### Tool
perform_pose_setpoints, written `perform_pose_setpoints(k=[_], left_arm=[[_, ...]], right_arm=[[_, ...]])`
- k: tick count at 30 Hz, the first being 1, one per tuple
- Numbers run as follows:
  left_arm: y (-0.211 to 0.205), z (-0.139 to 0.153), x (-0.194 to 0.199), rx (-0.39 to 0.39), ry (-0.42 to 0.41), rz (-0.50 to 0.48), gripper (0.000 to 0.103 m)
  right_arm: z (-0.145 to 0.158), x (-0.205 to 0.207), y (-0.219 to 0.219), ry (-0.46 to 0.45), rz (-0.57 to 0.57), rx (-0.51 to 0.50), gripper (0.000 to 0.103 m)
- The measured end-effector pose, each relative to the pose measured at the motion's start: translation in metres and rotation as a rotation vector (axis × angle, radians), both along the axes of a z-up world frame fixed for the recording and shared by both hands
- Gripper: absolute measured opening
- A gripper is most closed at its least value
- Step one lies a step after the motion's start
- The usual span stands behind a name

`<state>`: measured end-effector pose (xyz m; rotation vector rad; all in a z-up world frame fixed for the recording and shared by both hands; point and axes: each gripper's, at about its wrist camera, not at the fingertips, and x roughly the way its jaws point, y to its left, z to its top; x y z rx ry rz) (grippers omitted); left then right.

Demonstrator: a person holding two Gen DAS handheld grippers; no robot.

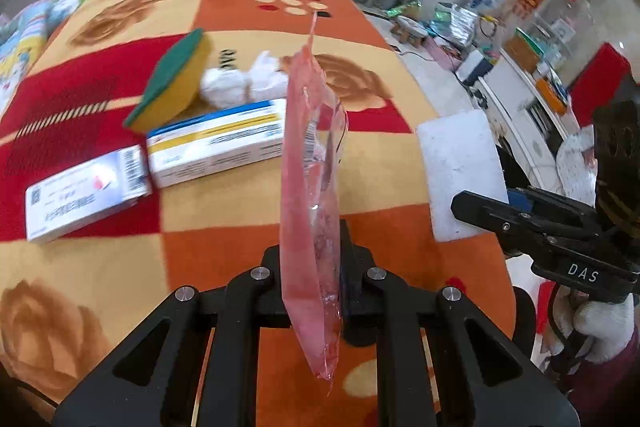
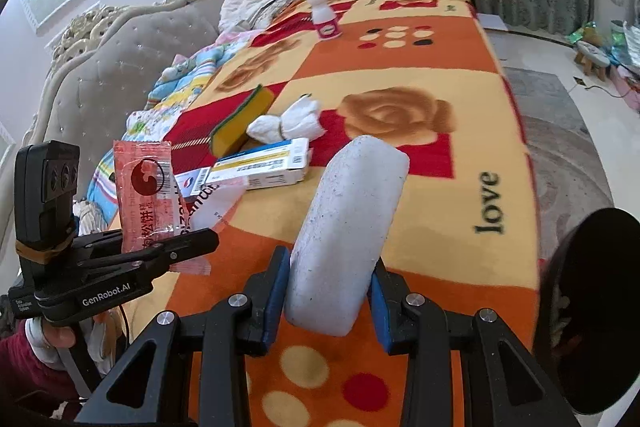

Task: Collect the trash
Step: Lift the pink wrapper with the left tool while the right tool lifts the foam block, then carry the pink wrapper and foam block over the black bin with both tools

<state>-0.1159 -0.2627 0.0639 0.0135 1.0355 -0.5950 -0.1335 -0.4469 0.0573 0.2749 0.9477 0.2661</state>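
Both tongs are loaded: my left tongs (image 1: 316,291) pinch the pink wrapper (image 1: 312,163) upright, my right tongs (image 2: 326,291) clamp the white foam block (image 2: 348,227); possibly a dark bin (image 2: 588,311) sits near right.

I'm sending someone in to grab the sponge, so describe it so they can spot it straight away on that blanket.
Start from the orange, red and cream rose-patterned blanket. Near its middle lie two flat medicine boxes and a knotted white cloth. The sponge leans on the far box beside that cloth: the only yellow block with a dark green scouring face, unlike the white foam block in the right gripper.
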Motion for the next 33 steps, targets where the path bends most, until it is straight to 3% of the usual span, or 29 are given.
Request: perform_pose_setpoints(k=[15,33], left_arm=[[-0.098,0.009,-0.010,0.032,-0.038,-0.161,0.013],[-0.192,0.015,-0.021,0.006,-0.029,-0.312,0.013]], right_arm=[[0.002,-0.037,-0.076,-0.003,-0.153,-0.004,0.035],[-0.010,-0.082,-0.156,0.030,-0.328,-0.006,0.035]])
